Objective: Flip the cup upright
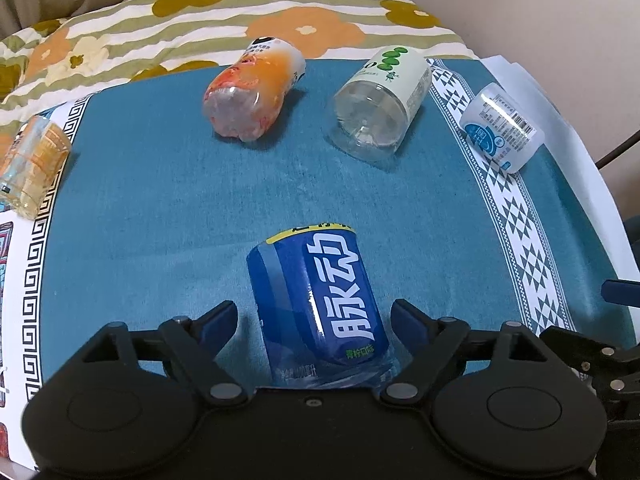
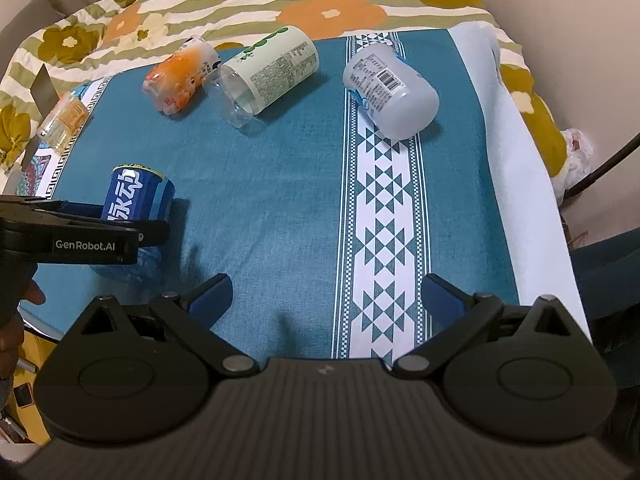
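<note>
A blue-labelled cup (image 1: 316, 300) cut from a bottle lies on its side on the teal cloth, between the fingers of my left gripper (image 1: 314, 320). The left gripper is open, a finger on each side of the cup with small gaps. In the right wrist view the blue cup (image 2: 136, 208) sits at the left with the left gripper's finger (image 2: 152, 232) across it. My right gripper (image 2: 326, 296) is open and empty over the cloth, to the right of the blue cup.
Other cut-bottle cups lie on their sides: an orange one (image 1: 252, 92), a clear green-labelled one (image 1: 380, 104), a white one (image 1: 502, 132) and a yellow one (image 1: 32, 164). The teal cloth (image 1: 160, 200) has patterned borders; a floral quilt (image 1: 200, 12) lies behind.
</note>
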Action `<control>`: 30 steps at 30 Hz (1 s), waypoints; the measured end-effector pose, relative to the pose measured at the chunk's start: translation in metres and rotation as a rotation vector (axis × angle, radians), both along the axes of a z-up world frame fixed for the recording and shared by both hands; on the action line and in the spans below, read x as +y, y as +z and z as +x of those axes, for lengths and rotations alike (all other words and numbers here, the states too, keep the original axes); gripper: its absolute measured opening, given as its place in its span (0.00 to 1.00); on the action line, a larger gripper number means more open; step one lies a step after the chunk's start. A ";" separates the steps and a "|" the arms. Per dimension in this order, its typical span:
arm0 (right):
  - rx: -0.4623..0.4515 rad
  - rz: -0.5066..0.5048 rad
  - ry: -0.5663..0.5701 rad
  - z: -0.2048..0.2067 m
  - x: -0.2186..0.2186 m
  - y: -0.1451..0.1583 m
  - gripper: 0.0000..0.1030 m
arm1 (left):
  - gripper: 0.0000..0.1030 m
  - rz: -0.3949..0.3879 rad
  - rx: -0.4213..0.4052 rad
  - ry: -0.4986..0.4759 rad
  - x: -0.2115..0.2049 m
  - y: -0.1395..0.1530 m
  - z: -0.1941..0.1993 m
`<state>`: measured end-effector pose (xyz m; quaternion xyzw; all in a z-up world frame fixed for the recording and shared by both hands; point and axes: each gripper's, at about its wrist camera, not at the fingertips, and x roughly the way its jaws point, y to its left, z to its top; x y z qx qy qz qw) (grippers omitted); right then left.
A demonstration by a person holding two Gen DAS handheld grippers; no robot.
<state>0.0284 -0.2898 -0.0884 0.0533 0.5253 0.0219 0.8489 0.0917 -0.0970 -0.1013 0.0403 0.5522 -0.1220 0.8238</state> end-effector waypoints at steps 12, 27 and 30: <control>-0.031 0.019 0.060 -0.005 0.000 0.024 1.00 | 0.99 0.025 -0.050 0.070 0.006 0.031 -0.029; 0.011 0.022 0.147 0.030 0.063 0.057 1.00 | 1.00 0.003 -0.038 0.139 0.081 0.056 -0.074; 0.054 0.054 0.132 0.048 0.081 0.053 1.00 | 1.00 -0.016 -0.025 0.135 0.101 0.052 -0.075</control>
